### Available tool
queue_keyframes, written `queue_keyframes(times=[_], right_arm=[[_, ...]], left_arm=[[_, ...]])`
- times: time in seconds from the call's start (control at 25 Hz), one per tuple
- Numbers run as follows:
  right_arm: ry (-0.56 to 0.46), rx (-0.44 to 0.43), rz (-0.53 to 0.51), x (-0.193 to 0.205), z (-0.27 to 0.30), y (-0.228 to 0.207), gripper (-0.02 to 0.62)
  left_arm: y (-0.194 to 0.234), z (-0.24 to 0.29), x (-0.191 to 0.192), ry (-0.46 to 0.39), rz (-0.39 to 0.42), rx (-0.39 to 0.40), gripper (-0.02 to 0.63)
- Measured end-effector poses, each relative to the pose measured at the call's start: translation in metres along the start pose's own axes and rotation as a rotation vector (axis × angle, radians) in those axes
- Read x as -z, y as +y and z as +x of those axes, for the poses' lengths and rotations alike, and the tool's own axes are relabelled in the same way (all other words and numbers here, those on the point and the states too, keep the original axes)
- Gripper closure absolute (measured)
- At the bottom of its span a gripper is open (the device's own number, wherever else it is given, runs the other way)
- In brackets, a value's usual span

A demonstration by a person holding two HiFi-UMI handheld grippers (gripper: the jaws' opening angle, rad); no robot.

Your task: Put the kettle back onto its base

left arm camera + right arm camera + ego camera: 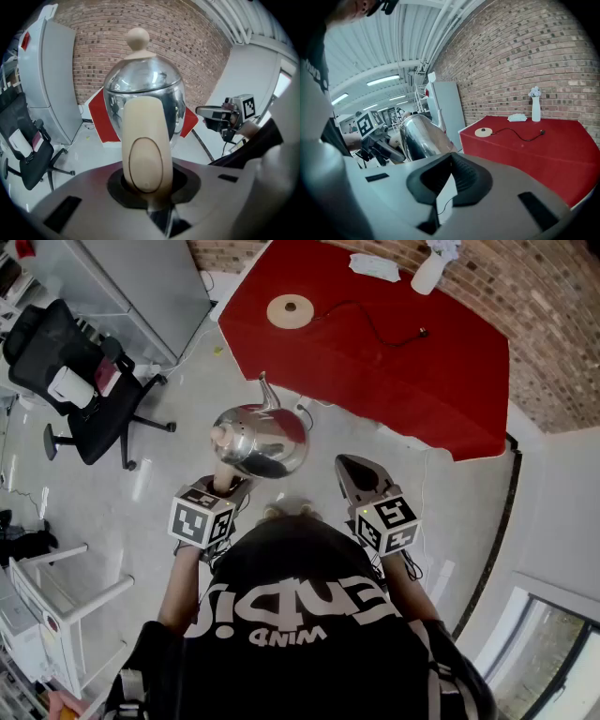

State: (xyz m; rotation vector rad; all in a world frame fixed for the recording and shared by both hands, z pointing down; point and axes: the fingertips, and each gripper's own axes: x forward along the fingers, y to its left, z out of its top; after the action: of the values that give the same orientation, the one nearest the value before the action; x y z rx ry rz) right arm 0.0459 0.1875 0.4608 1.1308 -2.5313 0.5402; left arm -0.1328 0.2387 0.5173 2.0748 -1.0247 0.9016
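Left gripper (228, 488) fingers clamped on kettle (264, 439) handle, right gripper (347, 465) fingers together, open floor (178, 418) ahead, base (290, 311) near red table (375, 381) edge

Light: bright, even; I note ceiling strip lights (384, 80) overhead. Glare: mirror reflections on kettle (267, 439); sheen on floor (169, 486). Distortion: heavy fisheye, black corners in both gripper views. Focus: nearest foreground soft.

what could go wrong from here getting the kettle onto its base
1. The left gripper holds the kettle by its handle alone, the right gripper empty; it may swing or slip.
2. The base lies unheld on the red table, cord trailing; an off-centre landing could push it.
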Motion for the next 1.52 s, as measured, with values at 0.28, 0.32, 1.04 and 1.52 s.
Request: queue_keyframes(times=[0.28,0.32,1.04,1.52], right_arm=[[0.009,0.008,-0.024,0.003,-0.003,0.008,0.573],[0.011,0.010,-0.026,0.004,-0.004,0.010,0.573],[-0.084,0.048,0.008,-0.011,-0.013,0.048,0.572],[-0.086,0.102,0.008,-0.005,-0.006,0.043,0.572]], left_arm=[[-0.002,-0.002,0.012,0.004,-0.004,0.022,0.541],[-0.002,-0.004,0.011,0.001,-0.002,0.016,0.541],[0.029,-0.044,0.031,-0.018,0.011,0.026,0.541],[0.041,-0.033,0.030,-0.018,0.046,0.049,0.541]])
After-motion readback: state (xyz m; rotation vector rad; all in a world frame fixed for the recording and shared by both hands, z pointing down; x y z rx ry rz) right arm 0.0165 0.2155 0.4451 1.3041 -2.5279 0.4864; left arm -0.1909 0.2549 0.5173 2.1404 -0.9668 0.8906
